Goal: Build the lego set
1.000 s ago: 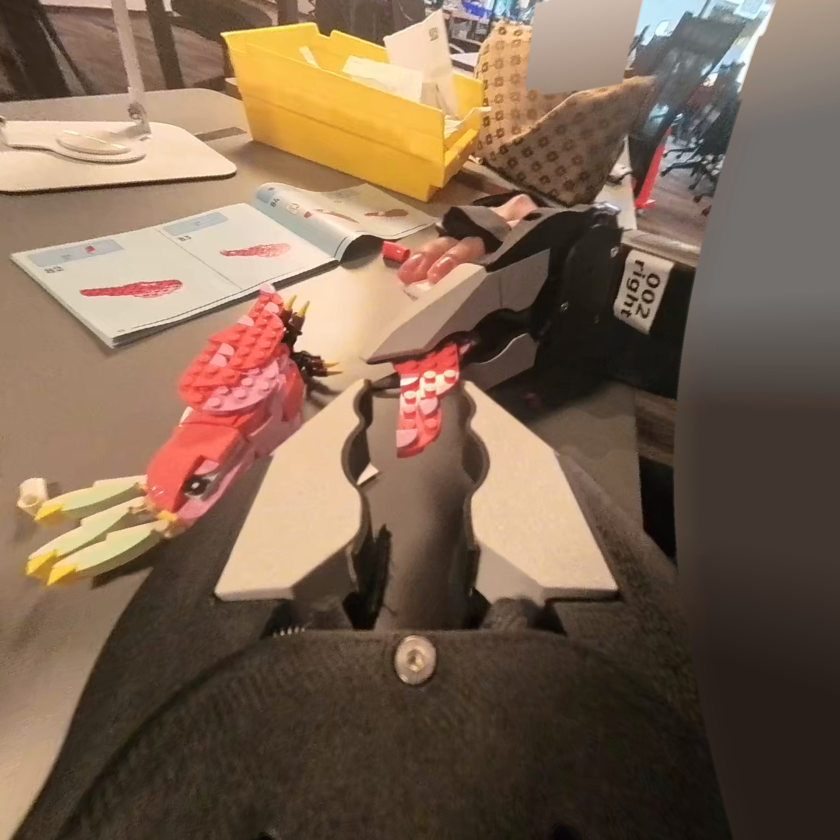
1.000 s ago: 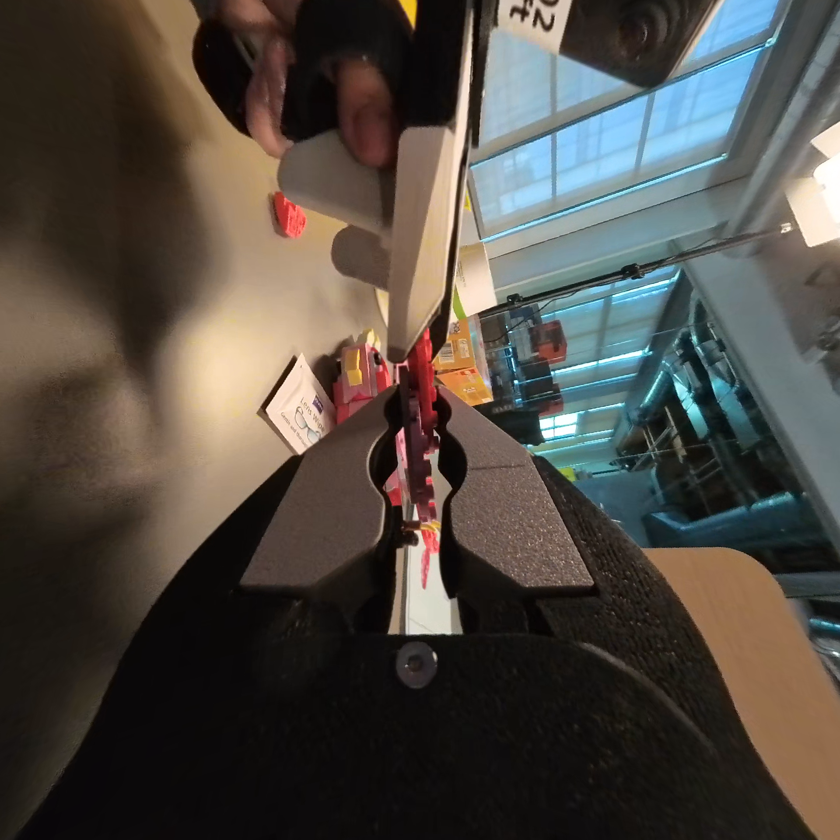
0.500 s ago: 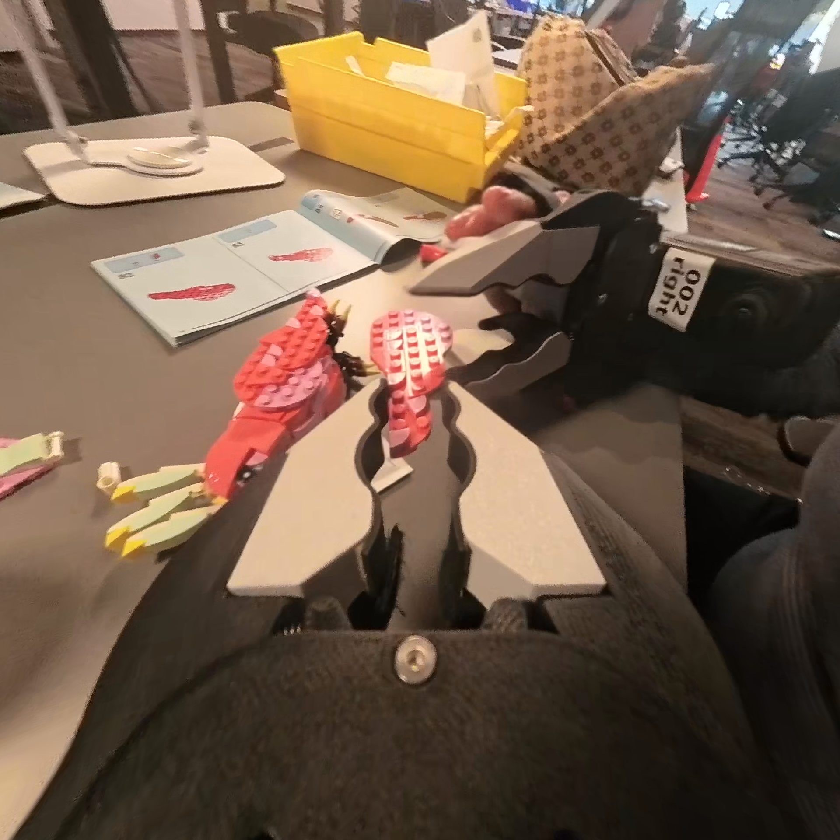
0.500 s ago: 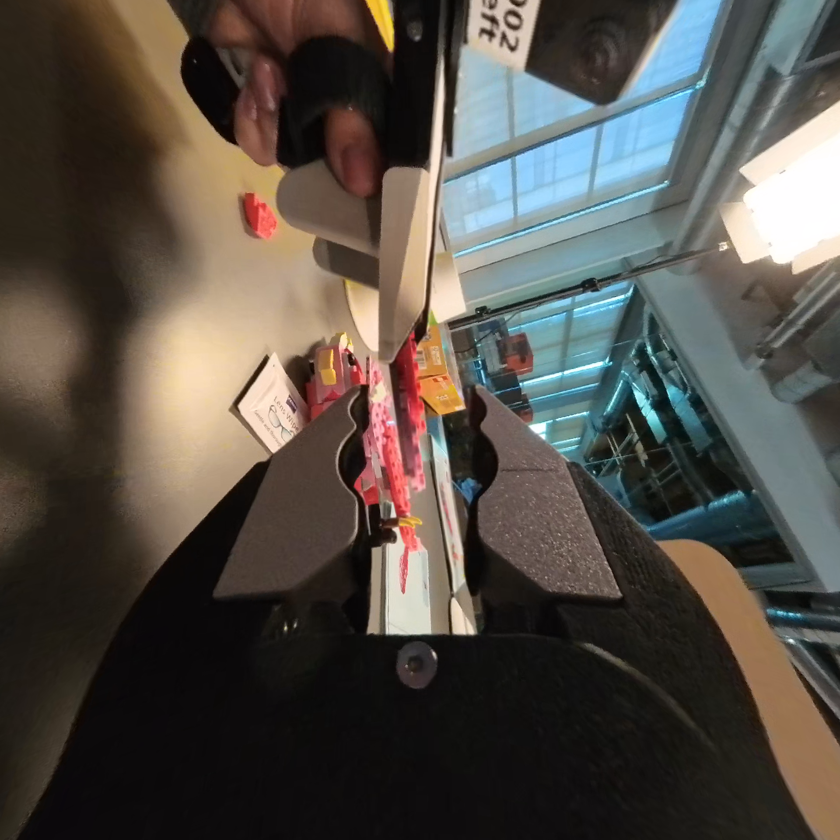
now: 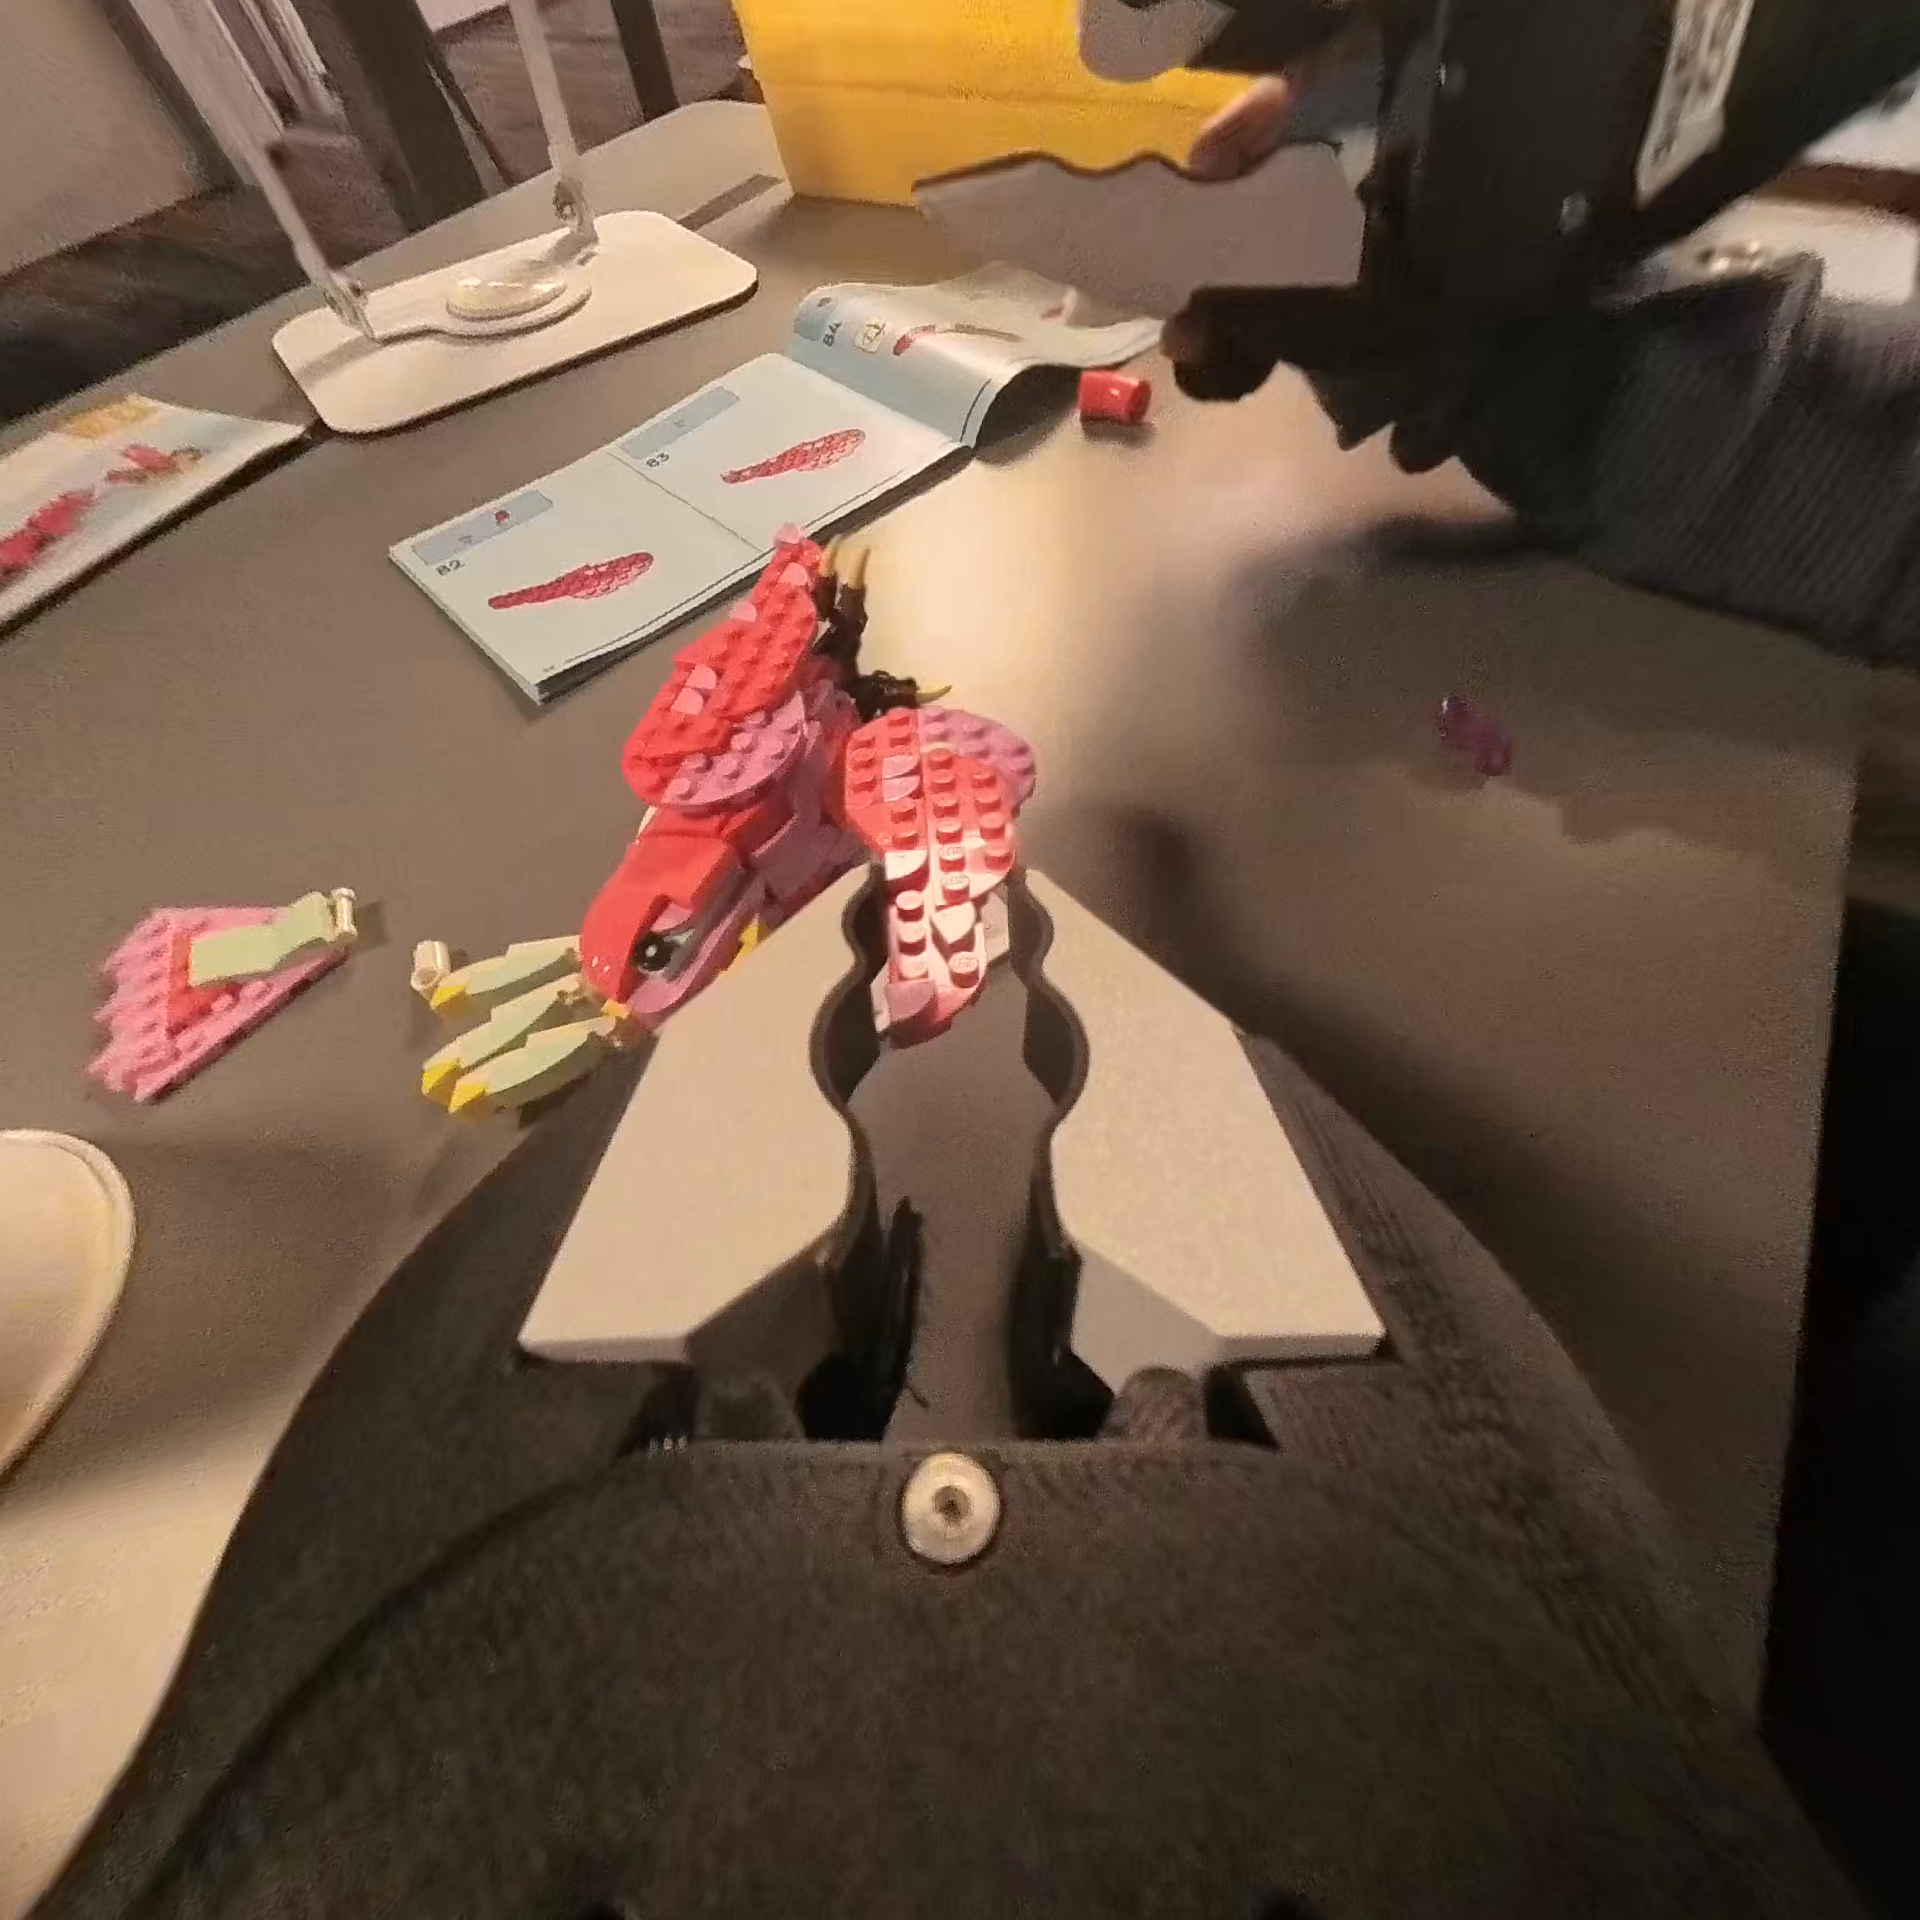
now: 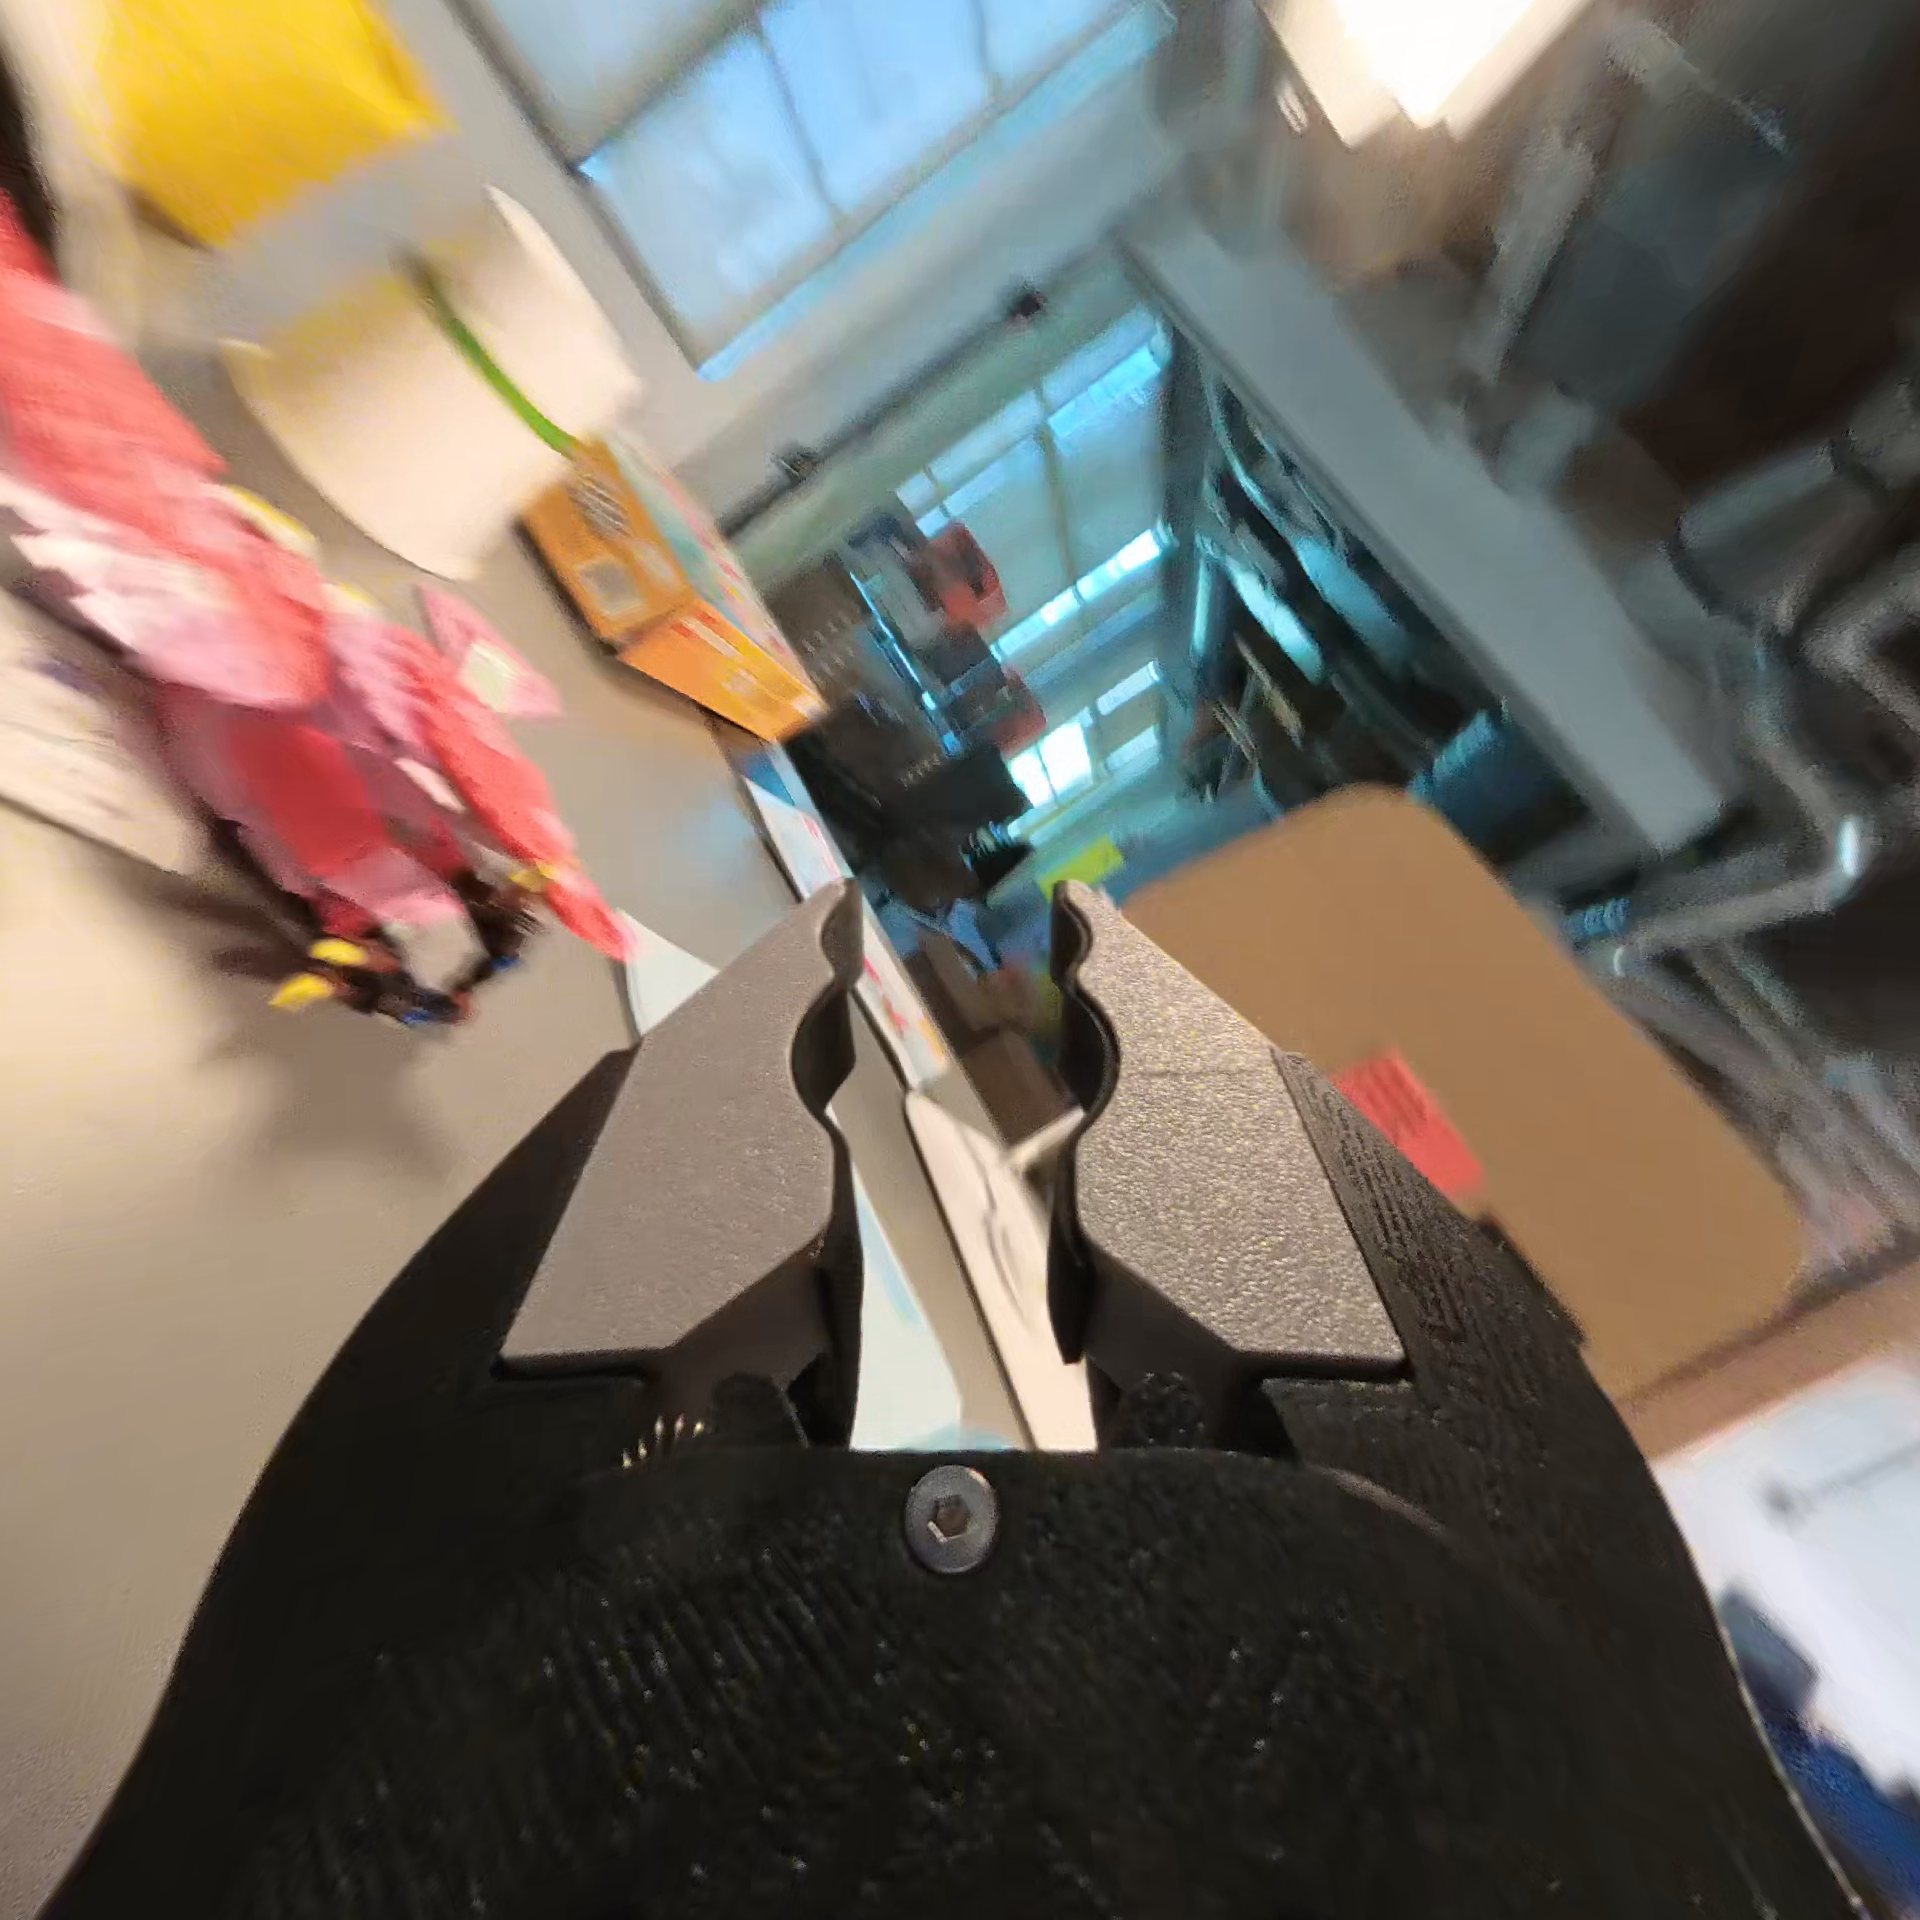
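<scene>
Left tongs (image 5: 940, 914) pinch a red-and-pink brick wing (image 5: 940, 831) beside a brick bird (image 5: 727, 810); right tongs (image 6: 956, 914) gape empty above the desk (image 6: 156, 1143).

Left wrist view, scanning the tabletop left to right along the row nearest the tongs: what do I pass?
Pink plate piece with a green strip → small white peg → green and yellow feathers → red bird head → red and pink wing in the left tongs → small purple piece.

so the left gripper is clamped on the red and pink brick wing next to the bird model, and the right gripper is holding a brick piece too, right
Not quite. The right gripper holds nothing: the right wrist view shows its fingers apart with only background between them. The left gripper does hold the red and pink brick wing beside the bird model.
</scene>
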Motion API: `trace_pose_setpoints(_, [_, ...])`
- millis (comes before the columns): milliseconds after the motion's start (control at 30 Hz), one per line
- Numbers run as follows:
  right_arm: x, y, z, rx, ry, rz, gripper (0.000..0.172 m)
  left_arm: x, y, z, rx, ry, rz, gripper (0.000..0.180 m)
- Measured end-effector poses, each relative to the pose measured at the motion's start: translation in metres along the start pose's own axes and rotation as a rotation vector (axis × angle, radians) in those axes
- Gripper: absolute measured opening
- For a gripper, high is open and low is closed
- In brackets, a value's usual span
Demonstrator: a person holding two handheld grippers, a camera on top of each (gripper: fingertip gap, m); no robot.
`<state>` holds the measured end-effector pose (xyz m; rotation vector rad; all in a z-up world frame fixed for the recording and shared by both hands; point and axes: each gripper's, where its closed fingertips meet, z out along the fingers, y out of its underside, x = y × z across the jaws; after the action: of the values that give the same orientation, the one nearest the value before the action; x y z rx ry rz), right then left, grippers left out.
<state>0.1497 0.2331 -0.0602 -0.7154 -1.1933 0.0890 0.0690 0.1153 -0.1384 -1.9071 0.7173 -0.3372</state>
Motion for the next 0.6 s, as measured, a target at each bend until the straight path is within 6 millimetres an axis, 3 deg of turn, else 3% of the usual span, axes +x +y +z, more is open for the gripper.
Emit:
trace_pose_setpoints(67, [-0.01, -0.005, 0.0, 0.029, -0.105, 0.112, 0.035, 0.002, -0.002, 0.002, -0.01, -0.012, 0.023, 0.022])
trace_pose_setpoints(133, [-0.039, -0.02, -0.001, 0.056, -0.284, 0.153, 0.042, 0.001, -0.006, 0.003, -0.001, -0.015, 0.003, 0.022])
trace_pose_setpoints(300, [-0.103, -0.05, 0.001, 0.095, -0.459, -0.085, 0.052, -0.003, -0.021, -0.003, 0.064, 0.022, -0.082, 0.021])
trace_pose_setpoints(367, [-0.108, -0.056, 0.004, 0.116, -0.426, -0.152, 0.051, 0.0, -0.026, -0.006, 0.081, 0.06, -0.091, 0.021])
trace_pose_setpoints(433, [-0.108, -0.062, 0.004, 0.142, -0.384, -0.192, 0.036, 0.007, -0.029, -0.008, 0.097, 0.107, -0.096, 0.021])
trace_pose_setpoints(600, [-0.11, -0.066, -0.002, 0.137, -0.456, -0.128, 0.006, 0.012, -0.028, -0.008, 0.099, 0.126, -0.079, 0.02])
